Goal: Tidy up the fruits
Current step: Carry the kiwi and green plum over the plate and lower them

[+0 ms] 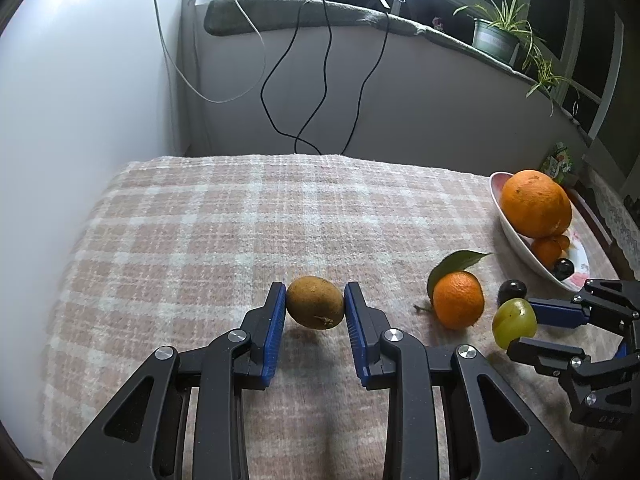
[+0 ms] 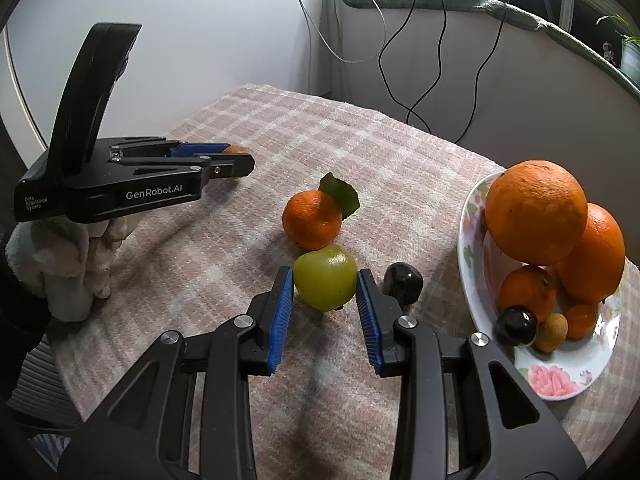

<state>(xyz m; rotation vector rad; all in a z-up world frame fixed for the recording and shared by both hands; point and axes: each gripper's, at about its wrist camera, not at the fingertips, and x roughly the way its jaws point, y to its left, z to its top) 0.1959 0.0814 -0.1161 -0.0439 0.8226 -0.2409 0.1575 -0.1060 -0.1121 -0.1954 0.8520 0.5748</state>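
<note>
The floral bowl (image 2: 472, 216), already heaped with oranges and small fruit, stood at the right edge of the checked cloth (image 1: 200, 220), nearest the right gripper (image 2: 325, 280). That gripper was clamped on a green fruit (image 2: 325, 276), its pads pressing both sides; the bowl lay just to its right and slightly ahead, a short sideways carry by my judgement. The left gripper (image 1: 315, 300) was clamped on a small brown fruit (image 1: 315, 302), long axis crosswise between the pads, well apart from the bowl. A leafy tangerine (image 1: 458, 300) and a dark fruit (image 2: 403, 282) lay between. The left gripper's side read "GenRobot.AI" and "Data Acquisition System".
</note>
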